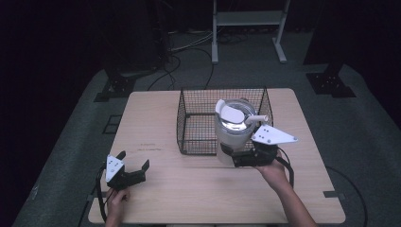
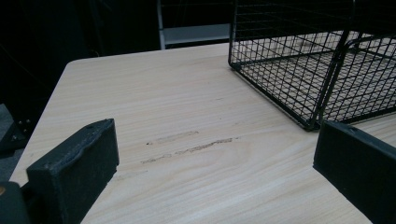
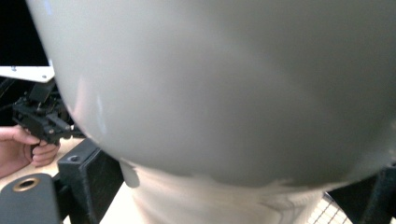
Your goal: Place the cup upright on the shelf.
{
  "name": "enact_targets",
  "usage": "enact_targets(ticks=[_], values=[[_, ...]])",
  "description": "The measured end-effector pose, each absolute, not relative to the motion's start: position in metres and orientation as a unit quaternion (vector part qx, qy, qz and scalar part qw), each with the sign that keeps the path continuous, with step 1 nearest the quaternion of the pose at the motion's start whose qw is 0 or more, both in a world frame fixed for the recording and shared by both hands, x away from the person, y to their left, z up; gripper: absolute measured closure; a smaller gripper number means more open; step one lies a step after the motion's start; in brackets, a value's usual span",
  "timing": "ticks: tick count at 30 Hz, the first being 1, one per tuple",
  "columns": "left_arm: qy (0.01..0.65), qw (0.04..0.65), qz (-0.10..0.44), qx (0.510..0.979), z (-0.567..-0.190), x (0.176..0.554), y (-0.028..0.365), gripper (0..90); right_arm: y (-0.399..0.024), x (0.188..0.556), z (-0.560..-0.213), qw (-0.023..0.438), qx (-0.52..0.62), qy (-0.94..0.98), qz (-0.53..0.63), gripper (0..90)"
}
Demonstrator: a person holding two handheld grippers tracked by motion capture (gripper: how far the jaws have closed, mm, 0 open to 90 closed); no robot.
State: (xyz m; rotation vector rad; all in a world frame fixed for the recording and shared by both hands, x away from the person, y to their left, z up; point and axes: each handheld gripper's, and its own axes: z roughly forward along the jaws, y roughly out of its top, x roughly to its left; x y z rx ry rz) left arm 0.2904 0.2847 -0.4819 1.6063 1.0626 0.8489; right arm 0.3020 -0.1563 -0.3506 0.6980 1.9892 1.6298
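Right gripper view: the white container [image 3: 224, 93] is blurred and cropped at the top and both sides, and it hides most of the wire basket [image 3: 322, 212]. High view: it hides the right claw [image 1: 226, 155] tips. Left gripper view: the picture's edge cuts the basket.

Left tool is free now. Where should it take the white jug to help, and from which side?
Take the white jug low on its round body, from its left, opposite the right tool that clamps its base. The lid and spout on top are uneven, while the body wall is smooth and upright. The left tool is open. Mind the wire basket just behind.
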Motion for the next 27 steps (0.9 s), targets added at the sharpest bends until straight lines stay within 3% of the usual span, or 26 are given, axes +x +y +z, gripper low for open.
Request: enact_targets(ticks=[12,27], values=[[0.437,0.496,0.351,0.663,-0.482,0.291,0.285,0.0,-0.14,0.344,-0.325,0.244,0.25,0.725,0.594,8.4],[0.438,0.498,0.349,0.663,-0.482,0.291,0.286,0.0,-0.118,0.401,-0.328,0.247,0.255,0.735,0.578,8.4]])
